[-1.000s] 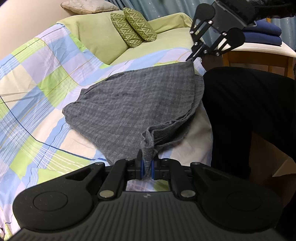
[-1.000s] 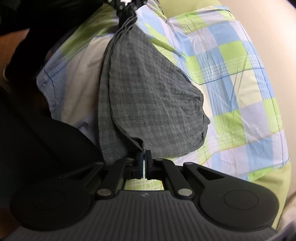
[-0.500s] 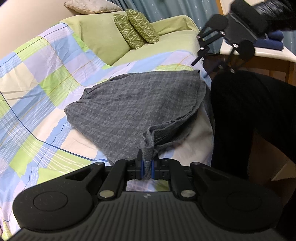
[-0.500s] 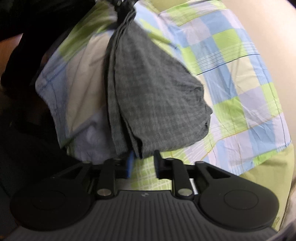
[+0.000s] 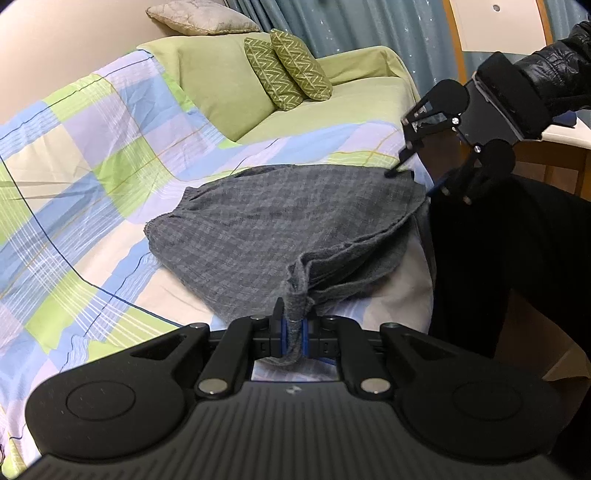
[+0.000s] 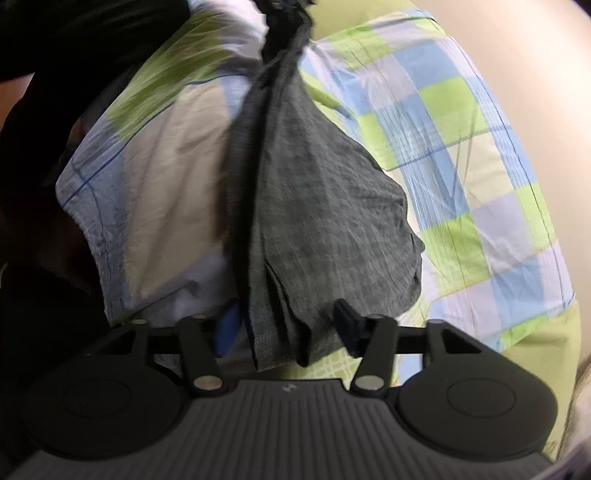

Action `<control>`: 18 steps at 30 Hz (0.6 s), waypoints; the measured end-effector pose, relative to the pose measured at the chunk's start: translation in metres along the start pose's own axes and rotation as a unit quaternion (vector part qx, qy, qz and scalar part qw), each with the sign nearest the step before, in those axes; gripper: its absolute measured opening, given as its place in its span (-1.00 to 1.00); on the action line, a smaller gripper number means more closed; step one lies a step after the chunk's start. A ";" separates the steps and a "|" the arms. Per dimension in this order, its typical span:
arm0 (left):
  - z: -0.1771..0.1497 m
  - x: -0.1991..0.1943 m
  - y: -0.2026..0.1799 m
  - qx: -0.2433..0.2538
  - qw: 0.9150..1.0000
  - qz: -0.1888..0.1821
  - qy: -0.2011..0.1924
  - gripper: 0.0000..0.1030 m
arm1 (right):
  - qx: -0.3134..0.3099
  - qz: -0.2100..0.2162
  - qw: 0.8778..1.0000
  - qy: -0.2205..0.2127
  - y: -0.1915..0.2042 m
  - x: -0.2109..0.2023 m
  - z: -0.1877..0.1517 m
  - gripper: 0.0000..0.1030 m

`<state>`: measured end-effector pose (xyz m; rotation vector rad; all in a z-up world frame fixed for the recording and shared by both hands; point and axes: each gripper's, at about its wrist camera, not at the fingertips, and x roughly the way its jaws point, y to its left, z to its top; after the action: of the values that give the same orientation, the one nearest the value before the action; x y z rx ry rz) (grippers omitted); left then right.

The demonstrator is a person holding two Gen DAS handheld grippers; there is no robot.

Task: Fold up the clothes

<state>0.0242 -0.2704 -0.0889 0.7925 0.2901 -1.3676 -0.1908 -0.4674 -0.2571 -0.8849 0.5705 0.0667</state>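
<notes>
Sofa draped in a checked sheet of blue, green, lilac and cream (image 5: 110,155); plain light-green cover (image 5: 229,85) over the back and far seat. Two green zigzag-patterned cushions (image 5: 291,70) lean together against the back; a beige cushion (image 5: 203,18) sits on top of the backrest.

Folded grey checked woven garment (image 5: 288,225) lies on the checked sheet near the sofa's front edge, several layers stacked, edges showing along the near side.

Person's dark-clothed leg (image 5: 517,266) just beside the garment; a black quilted sleeve (image 5: 561,74) behind the right gripper.

Left gripper (image 5: 293,328): jaws clamped on a bunched corner of the garment, cloth pinched between the blue pads.

Right gripper (image 6: 288,325): jaws apart and closing, the garment's other end lying loose between them, fingers (image 6: 347,325) not pressing the cloth. View blurred.
</notes>
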 end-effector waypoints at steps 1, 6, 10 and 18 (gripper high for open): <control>0.000 0.001 0.001 0.000 1.000 0.002 -0.001 -0.87 | -0.001 -0.002 1.000 0.000 -0.001 0.000 -0.001 -0.64; 0.005 -0.001 0.005 -0.001 1.000 0.018 -0.010 -0.87 | 0.005 -0.009 1.000 -0.005 -0.007 -0.005 0.000 -0.92; 0.009 -0.013 -0.002 0.005 1.000 0.021 -0.015 -0.87 | 0.034 -0.024 0.999 -0.011 -0.026 -0.017 0.009 -0.93; -0.003 -0.035 -0.031 -0.018 1.000 0.003 -0.002 -0.87 | 0.071 0.011 0.997 -0.009 -0.012 -0.054 0.011 -0.93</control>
<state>-0.0116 -0.2416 -0.0799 0.7604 0.3092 -1.3546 -0.2281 -0.4576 -0.2162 -0.7400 0.5617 0.0531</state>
